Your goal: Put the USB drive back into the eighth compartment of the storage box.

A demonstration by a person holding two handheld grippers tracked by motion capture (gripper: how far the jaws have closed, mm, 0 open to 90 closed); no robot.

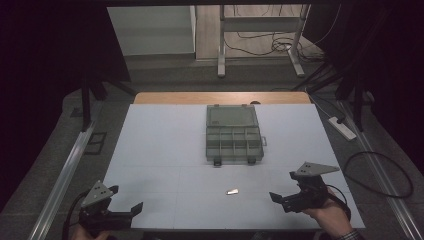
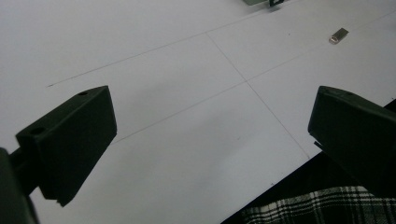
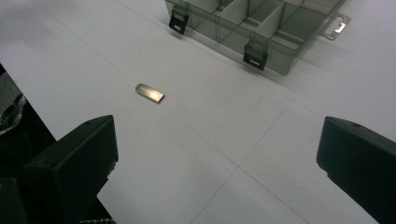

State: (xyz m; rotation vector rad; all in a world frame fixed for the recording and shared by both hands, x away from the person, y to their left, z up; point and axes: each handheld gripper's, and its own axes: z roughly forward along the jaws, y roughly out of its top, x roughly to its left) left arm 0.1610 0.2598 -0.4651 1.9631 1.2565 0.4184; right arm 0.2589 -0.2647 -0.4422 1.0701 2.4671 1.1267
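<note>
Nothing is moving yet: the metal USB stick (image 1: 232, 191) is lying before the open compartment box (image 1: 234, 141), both tongs (image 1: 116, 201) (image 1: 287, 189) gaping apart, empty.

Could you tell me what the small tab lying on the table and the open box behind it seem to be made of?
The tab looks like brushed metal: silvery, with a soft sheen and one rounded end. It may be a metal-cased USB stick, though that is unsure. The box looks like clear, grey-tinted plastic: its dividers show through the walls, and its latches look like black opaque plastic.
</note>
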